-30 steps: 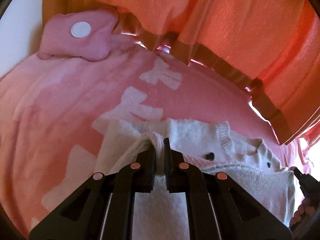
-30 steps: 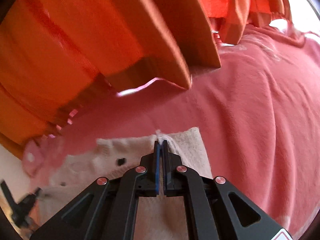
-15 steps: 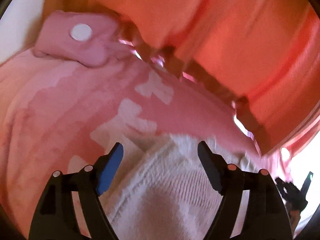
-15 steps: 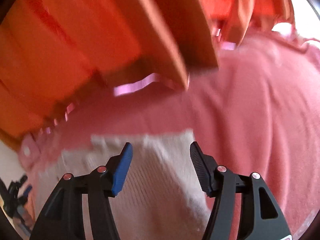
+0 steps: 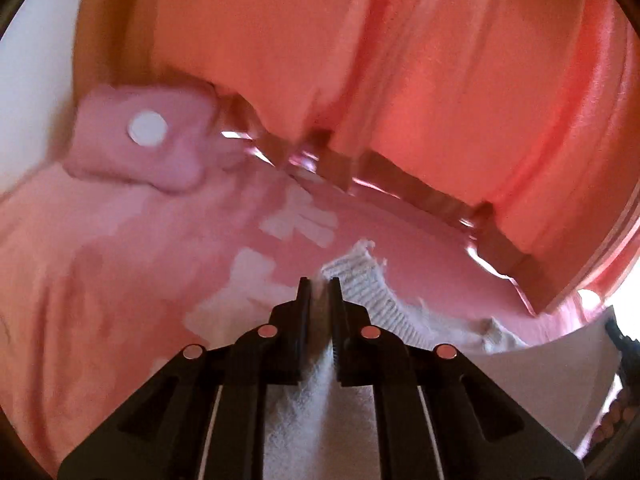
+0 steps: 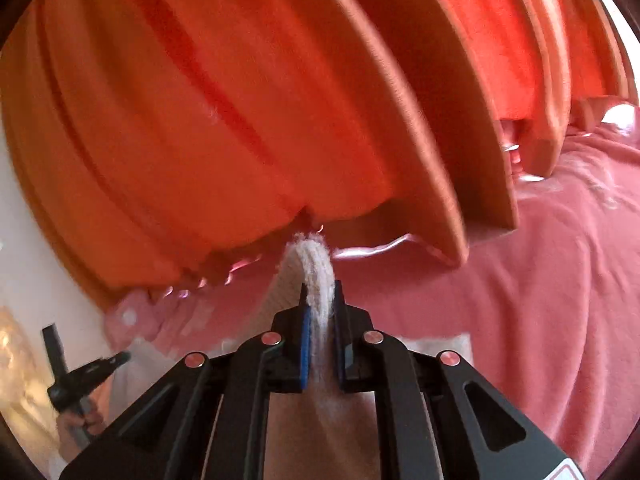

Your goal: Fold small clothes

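A white knit sweater (image 5: 360, 276) lies on a pink blanket (image 5: 120, 260). My left gripper (image 5: 319, 284) is shut on a fold of its ribbed edge, with cloth running back between the fingers. In the right wrist view, my right gripper (image 6: 320, 292) has its jaws closing on another bunched part of the sweater (image 6: 312, 260). That cloth sticks up past the tips and the blue pads press on it. The rest of the garment hangs below both grippers, mostly hidden. The left gripper (image 6: 88, 376) also shows at the lower left of the right wrist view, held by a hand.
Orange curtains (image 5: 440, 80) hang close behind the bed, their hems just above the blanket (image 6: 520, 300). A pink pillow with a white dot (image 5: 140, 140) lies at the far left. Pale bow shapes mark the blanket near the sweater.
Both grippers opened over the sweater half a second ago and have since closed on new folds of it. Both have risen, lifting the cloth off the blanket.
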Available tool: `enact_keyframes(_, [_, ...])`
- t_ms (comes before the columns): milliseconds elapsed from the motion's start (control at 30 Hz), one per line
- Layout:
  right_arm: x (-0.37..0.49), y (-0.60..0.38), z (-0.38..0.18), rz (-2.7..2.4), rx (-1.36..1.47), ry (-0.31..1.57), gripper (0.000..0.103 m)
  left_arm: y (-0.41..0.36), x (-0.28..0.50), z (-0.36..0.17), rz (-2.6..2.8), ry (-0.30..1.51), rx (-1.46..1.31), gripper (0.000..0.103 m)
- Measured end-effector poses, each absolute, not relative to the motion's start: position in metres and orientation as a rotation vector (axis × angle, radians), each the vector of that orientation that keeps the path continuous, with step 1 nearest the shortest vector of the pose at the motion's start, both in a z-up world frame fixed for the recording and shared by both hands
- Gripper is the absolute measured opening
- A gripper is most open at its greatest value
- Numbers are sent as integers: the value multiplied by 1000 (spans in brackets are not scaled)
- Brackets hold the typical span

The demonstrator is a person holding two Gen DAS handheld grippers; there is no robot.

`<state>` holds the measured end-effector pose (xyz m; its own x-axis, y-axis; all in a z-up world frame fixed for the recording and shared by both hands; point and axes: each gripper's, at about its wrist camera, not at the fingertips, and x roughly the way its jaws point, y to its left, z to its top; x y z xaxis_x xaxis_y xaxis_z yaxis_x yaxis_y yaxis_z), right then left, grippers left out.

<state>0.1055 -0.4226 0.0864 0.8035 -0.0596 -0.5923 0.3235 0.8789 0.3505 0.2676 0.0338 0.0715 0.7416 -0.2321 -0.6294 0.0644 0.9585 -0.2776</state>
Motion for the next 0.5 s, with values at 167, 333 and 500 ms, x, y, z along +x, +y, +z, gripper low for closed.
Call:
enact_keyframes(167, [129,-439,31,-339,538,836,8,31,292,26,-85,858,-187,9])
enact_keyframes(333, [130,-435,46,-357,465,790,8,31,285,32,-75,833,-166,9])
enact_keyframes(500, [128,-445,32,-381,536,819,8,34,294,10,-61,910,-195,9])
